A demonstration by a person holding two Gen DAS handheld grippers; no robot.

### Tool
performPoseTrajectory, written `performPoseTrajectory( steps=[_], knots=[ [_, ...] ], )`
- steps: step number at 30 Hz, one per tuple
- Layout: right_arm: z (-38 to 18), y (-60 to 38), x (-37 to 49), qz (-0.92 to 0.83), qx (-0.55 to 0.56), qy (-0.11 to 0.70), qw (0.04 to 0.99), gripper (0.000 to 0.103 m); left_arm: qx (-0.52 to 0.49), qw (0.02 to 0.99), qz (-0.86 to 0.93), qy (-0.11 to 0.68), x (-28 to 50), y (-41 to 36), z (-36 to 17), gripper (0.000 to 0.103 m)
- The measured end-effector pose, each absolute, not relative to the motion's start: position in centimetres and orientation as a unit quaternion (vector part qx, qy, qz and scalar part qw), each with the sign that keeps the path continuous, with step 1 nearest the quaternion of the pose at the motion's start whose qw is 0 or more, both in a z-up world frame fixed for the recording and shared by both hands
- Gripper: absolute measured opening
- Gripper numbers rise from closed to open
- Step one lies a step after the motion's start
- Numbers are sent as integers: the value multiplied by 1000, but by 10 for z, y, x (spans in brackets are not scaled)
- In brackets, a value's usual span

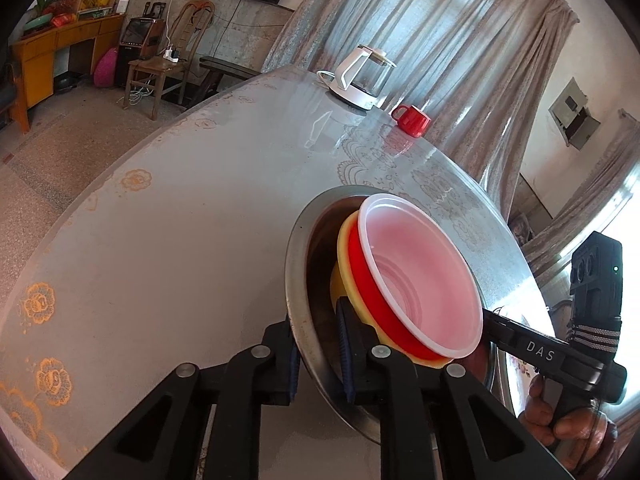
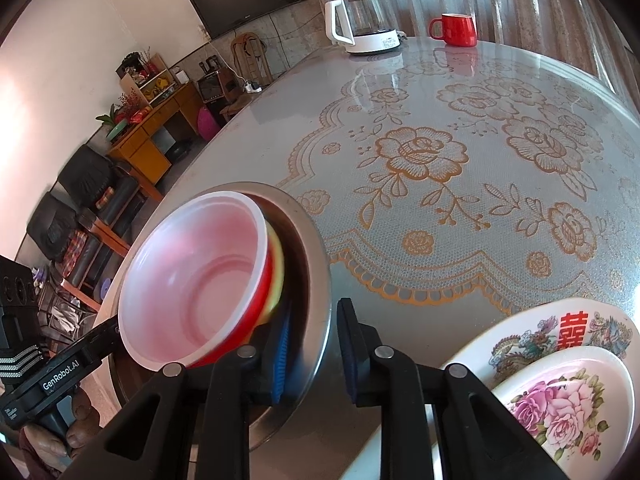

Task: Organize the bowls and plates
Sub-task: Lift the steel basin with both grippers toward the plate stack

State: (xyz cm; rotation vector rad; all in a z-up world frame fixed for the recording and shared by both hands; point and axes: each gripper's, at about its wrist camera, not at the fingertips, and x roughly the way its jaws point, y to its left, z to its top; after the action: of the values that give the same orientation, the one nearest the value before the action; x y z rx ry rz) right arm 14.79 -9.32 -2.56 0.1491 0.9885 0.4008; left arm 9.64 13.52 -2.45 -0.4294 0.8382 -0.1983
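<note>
A steel bowl holds a yellow bowl, and a red bowl with a pale inside is nested in that. My left gripper is shut on the steel bowl's near rim, one finger inside and one outside. The right gripper reaches the opposite rim, a hand on its handle. In the right wrist view my right gripper clamps the steel bowl by its rim, blue pad inside. The red bowl and yellow bowl lean in it. The left gripper holds the far side.
A round table carries a lace-patterned cover. A large plate with a red character lies at its near right, with a smaller flowered plate on it. A glass kettle and a red mug stand at the far edge.
</note>
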Motion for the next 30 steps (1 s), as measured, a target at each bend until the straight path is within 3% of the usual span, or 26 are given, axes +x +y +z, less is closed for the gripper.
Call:
performPoseTrajectory(
  steps=[5, 7, 10, 16, 30],
  knots=[
    [-24, -88, 144, 196, 60, 470, 859, 14, -220, 882, -101, 404, 92, 140, -28, 17],
    [-26, -92, 145, 202, 83, 479, 850, 21, -219, 883, -102, 403, 89, 140, -27, 17],
    [-27, -94, 143, 205, 85, 478, 850, 22, -208, 885, -102, 403, 86, 137, -25, 17],
    [-24, -90, 133, 208, 80, 472, 853, 13, -219, 881, -97, 408, 79, 138, -26, 17],
    [-26, -89, 119, 206, 80, 480, 849, 13, -189, 891, -75, 406, 57, 130, -22, 18]
  ],
)
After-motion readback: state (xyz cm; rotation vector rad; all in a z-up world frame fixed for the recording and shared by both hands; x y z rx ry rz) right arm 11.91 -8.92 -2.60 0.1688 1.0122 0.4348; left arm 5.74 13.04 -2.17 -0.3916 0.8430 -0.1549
